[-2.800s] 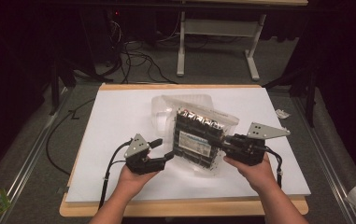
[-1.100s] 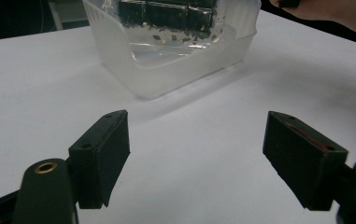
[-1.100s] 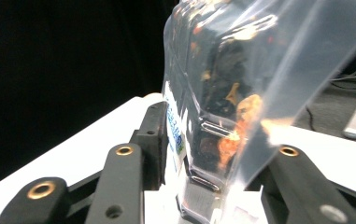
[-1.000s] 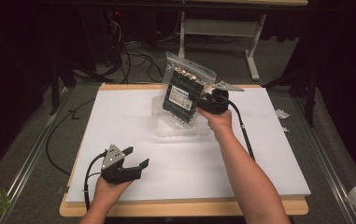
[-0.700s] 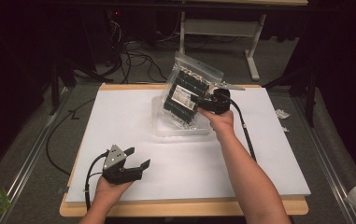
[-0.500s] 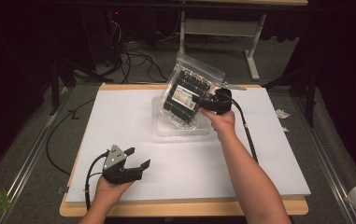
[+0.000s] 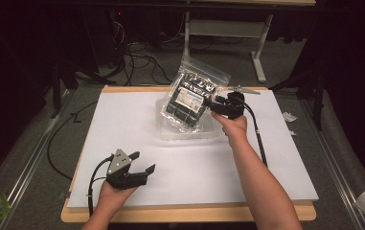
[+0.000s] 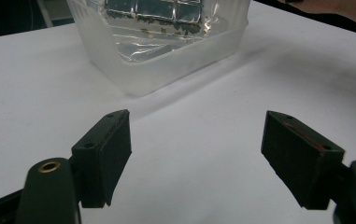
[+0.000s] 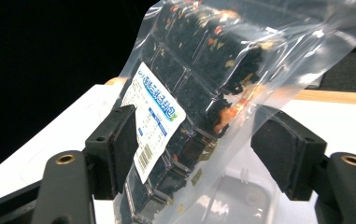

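A clear plastic bag (image 7: 189, 98) of dark squares with a white label hangs tilted over a clear plastic container (image 7: 209, 132) at the back middle of the white table top. My right gripper (image 7: 213, 103) is shut on the bag's right side, and in the right gripper view the bag (image 9: 203, 93) sits between both pads with the container (image 9: 241, 200) below it. The bag's lower end reaches into the container. My left gripper (image 7: 142, 163) rests open near the front left; between its fingers lies bare white surface, with the container (image 8: 166, 70) farther off.
The white sheet (image 7: 122, 124) covers a wooden table (image 7: 180, 213). Cables (image 7: 137, 57) and a desk frame (image 7: 261, 43) stand on the floor behind. A cable (image 7: 259, 139) trails from the right gripper along the person's forearm.
The bag lay flat between both grippers; the right gripper has lifted it to the back over the container and tilted it. The left gripper let go and drew back to the front left.
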